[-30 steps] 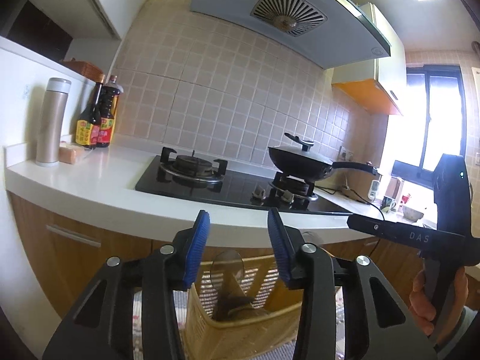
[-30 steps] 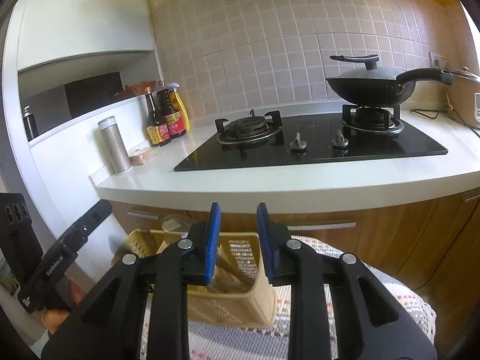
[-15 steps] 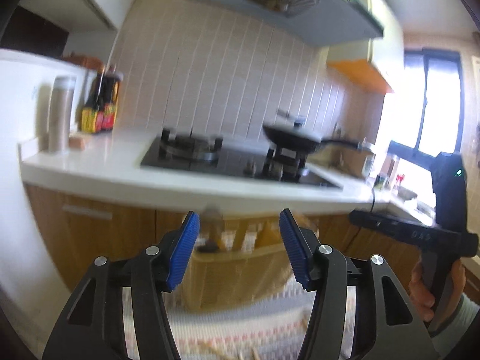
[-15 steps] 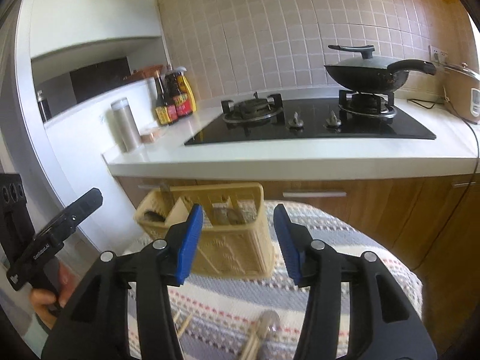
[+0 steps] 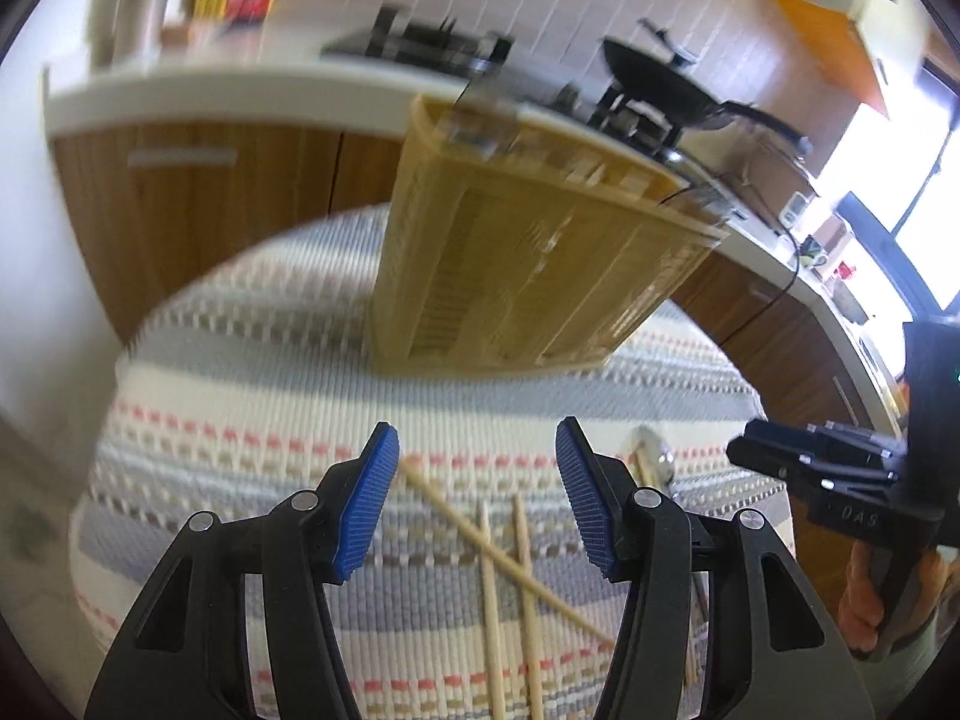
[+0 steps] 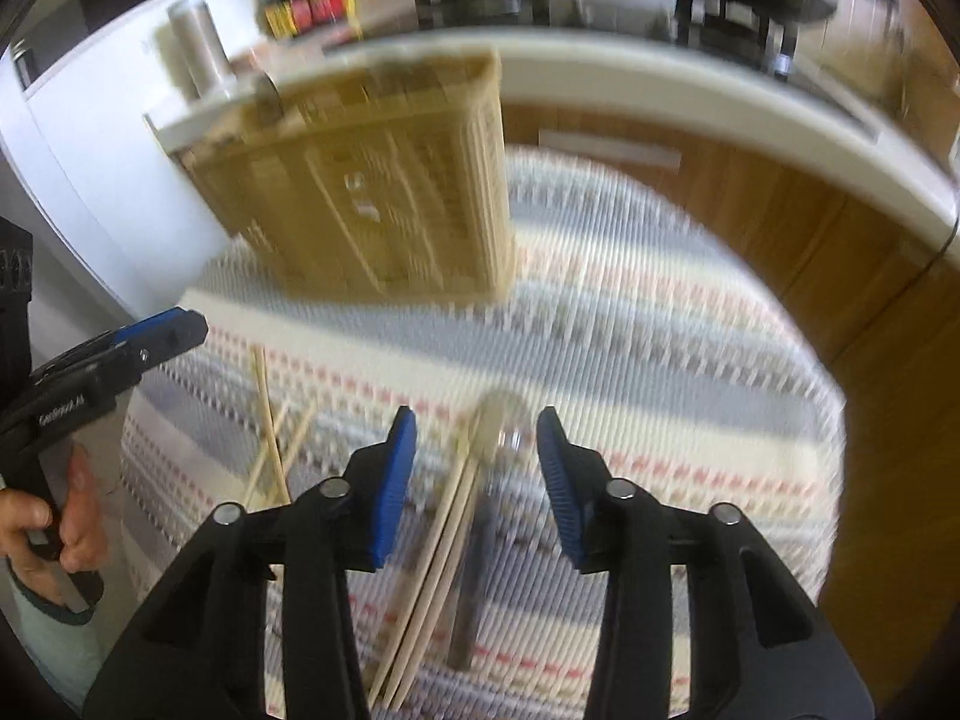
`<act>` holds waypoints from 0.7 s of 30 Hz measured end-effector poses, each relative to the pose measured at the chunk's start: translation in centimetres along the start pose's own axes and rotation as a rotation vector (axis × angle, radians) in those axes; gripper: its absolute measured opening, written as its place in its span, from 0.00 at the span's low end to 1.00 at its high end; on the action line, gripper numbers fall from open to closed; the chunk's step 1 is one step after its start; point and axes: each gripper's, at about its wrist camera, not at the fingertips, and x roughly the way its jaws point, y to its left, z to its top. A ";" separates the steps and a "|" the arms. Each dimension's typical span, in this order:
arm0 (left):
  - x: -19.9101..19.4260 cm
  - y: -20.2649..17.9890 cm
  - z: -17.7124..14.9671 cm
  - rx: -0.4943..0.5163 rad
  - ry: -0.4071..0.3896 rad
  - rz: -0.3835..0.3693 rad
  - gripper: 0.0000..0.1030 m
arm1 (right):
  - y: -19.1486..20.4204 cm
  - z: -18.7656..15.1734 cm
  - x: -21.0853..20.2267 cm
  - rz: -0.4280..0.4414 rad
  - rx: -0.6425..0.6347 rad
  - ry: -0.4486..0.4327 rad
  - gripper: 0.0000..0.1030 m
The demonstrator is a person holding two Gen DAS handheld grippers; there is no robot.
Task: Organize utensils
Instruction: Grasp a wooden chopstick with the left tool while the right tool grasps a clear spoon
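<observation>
Motion blur obscures the slatted yellow utensil basket [image 5: 528, 252] on the striped woven mat [image 5: 240, 408]. Left gripper [image 5: 474, 504]: released above thin wooden chopsticks [image 5: 489, 546]. Right gripper [image 6: 474, 486]: closing, ungrasped, over a blurred spoon [image 6: 498, 432].

Count on the striped cloth [image 5: 252, 420]: one yellow slatted utensil basket [image 5: 528, 276], upright. Chopsticks [image 5: 522, 564]: three in the left wrist view; right wrist view suggests five or six, blur prevents certainty. One metal spoon [image 6: 498, 438].
</observation>
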 end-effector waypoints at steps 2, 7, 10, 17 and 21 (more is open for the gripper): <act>0.9 0.7 -0.4 -0.022 0.035 0.009 0.51 | -1.1 -0.4 1.5 0.034 0.045 0.069 0.33; 2.7 1.5 -0.9 -0.053 0.093 0.014 0.51 | -3.2 -1.2 4.4 0.107 0.137 0.178 0.30; 3.5 1.5 -0.9 -0.057 0.110 0.033 0.51 | -3.5 -1.8 5.3 0.127 0.157 0.209 0.28; 5.4 0.7 -0.8 -0.054 0.141 0.047 0.51 | -2.3 -1.3 6.0 0.094 0.121 0.222 0.20; 6.6 0.1 -1.0 -0.047 0.165 0.047 0.47 | -1.6 -1.2 6.1 0.074 0.097 0.220 0.18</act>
